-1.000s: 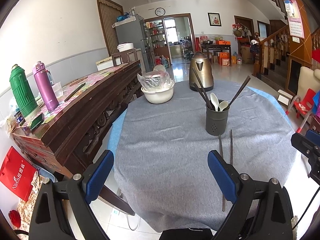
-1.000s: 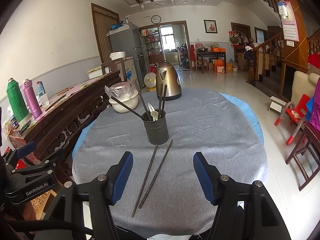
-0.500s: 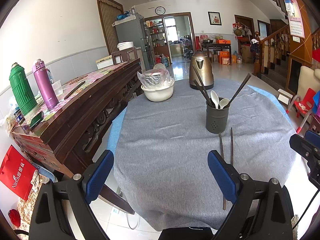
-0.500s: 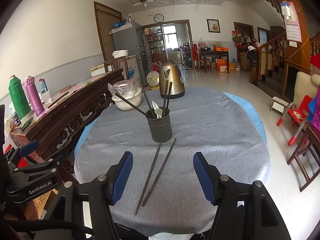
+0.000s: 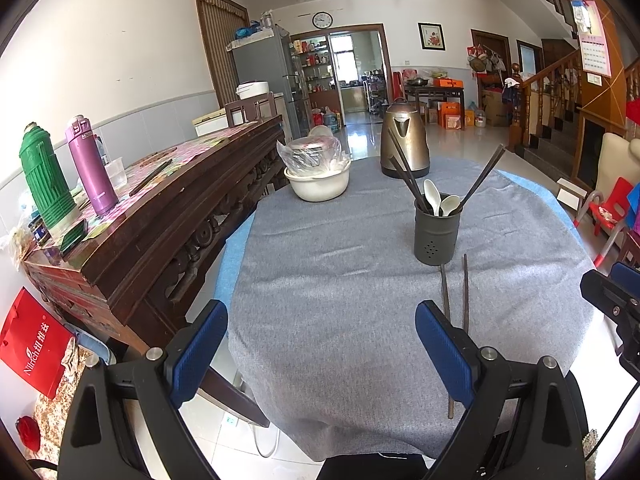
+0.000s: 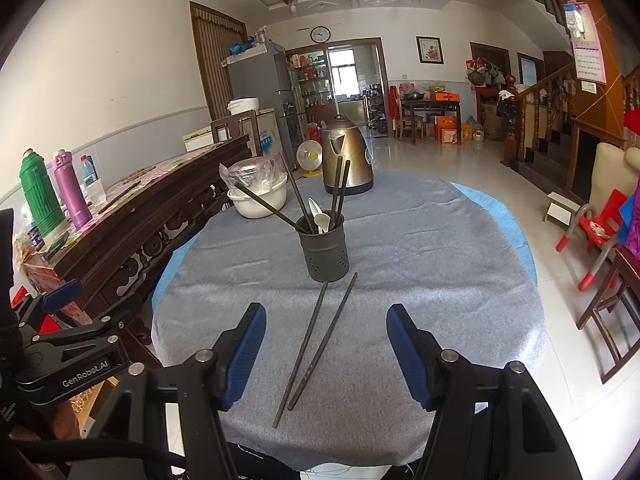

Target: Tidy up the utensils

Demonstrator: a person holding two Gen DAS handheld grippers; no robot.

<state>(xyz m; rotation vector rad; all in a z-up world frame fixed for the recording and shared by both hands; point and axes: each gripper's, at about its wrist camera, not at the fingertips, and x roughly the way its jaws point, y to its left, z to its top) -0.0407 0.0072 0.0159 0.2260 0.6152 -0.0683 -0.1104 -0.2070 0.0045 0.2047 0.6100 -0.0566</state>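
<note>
**A:** Grey-clothed counter (image 6: 440, 264) is sitting in a big tiled living room. Dark utensil holder (image 6: 323, 250) is standing mid-counter, already carrying chopsticks and white spoons. Two loose chopsticks (image 6: 316, 344) are lying on the cloth, far tips just beside the holder's base, near ends pointing toward the near edge.

**B:** Fingers?

**A:** Right gripper (image 6: 324, 354) is hovering above the near edge, fingers apart, nothing between the pads, pair roughly centred under it. Left gripper (image 5: 320, 354) is also hanging with fingers spread wide and empty, off toward the counter's left edge.

**B:** So the right one is lining up for the pick, I'd say.

**A:** Agreed. The sticks are splaying at the far end and nearly meeting at the near end. I'd be closing across both close to that near end, pads low to the cloth, then tipping them upright over the holder's mouth, clear of the sticks already leaning out.
</note>
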